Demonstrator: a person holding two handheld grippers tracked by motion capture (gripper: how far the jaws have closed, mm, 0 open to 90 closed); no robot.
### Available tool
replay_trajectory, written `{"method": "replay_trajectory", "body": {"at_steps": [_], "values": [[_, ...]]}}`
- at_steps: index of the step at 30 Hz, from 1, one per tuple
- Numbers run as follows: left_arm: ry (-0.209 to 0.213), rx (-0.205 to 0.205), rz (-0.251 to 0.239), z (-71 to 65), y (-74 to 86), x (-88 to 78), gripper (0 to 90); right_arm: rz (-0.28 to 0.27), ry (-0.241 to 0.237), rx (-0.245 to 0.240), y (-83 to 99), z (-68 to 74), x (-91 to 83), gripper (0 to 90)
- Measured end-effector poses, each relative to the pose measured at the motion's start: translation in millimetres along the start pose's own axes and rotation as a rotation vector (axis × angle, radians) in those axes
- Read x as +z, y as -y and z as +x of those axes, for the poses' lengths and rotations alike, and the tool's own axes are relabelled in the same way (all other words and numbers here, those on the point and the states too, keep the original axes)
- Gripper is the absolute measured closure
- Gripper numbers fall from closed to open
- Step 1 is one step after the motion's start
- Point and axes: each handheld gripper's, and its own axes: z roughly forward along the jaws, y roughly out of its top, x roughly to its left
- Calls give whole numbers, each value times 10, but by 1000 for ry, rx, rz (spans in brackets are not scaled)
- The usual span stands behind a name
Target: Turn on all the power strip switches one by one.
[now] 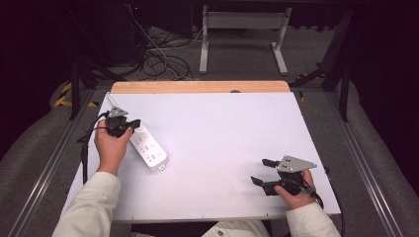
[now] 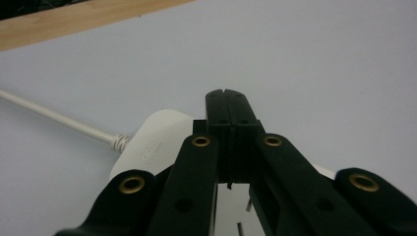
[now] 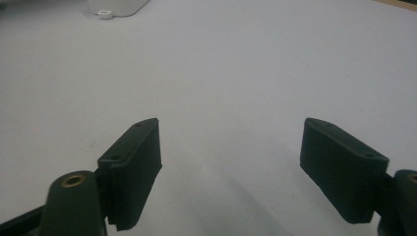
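Altogether one white power strip (image 1: 148,146), left claw (image 2: 227,98) pressed together above it, right claw (image 3: 231,167) spread.

dark room, grey floor (image 1: 237,54), tangled cables (image 1: 160,61)

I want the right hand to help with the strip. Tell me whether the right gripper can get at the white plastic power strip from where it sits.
Probably yes. Bare white tabletop lies between the open right gripper and the white plastic power strip; the shut left gripper sits over its far end only.
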Motion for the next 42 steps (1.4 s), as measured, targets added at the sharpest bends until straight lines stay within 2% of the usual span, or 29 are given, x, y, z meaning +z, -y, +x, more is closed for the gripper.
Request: {"method": "replay_trajectory", "body": {"at_steps": [4,7,8,9,13,16,18,23,25,27,32,33,35,38,42], "values": [[35,5,-26,-47,-27,-127,900,-5,1,-3,-3,13,-17,244],[101,-12,-33,-75,-33,-216,896,-9,3,-2,1,10,-27,245],[122,-25,-40,-97,-38,-249,881,-9,3,-2,0,8,-26,244],[129,-21,-51,-122,-46,-286,771,-10,1,-1,-2,9,-23,244],[168,32,-89,-246,-75,-476,723,-10,5,-6,-4,21,-32,244],[198,80,-125,-354,-77,-613,613,-14,8,-2,-6,22,-36,243],[222,101,-143,-418,-65,-695,556,-13,4,-5,-7,21,-28,242],[248,141,-191,-547,-12,-848,435,-16,4,-1,-8,26,-33,242],[261,133,-217,-606,26,-896,383,-15,5,-1,-8,27,-36,241],[275,144,-237,-648,76,-939,339,-16,4,0,-8,27,-36,240],[314,178,-232,-757,220,-984,292,-18,2,3,-7,25,-36,238],[319,191,-240,-775,265,-990,287,-17,4,2,-7,25,-38,236],[324,191,-252,-805,338,-1005,284,-17,4,4,-7,26,-37,235],[315,183,-261,-856,474,-1018,287,-17,3,4,-7,28,-35,233],[294,191,-241,-907,644,-991,276,-4,8,-7,-4,31,-31,222]]}}
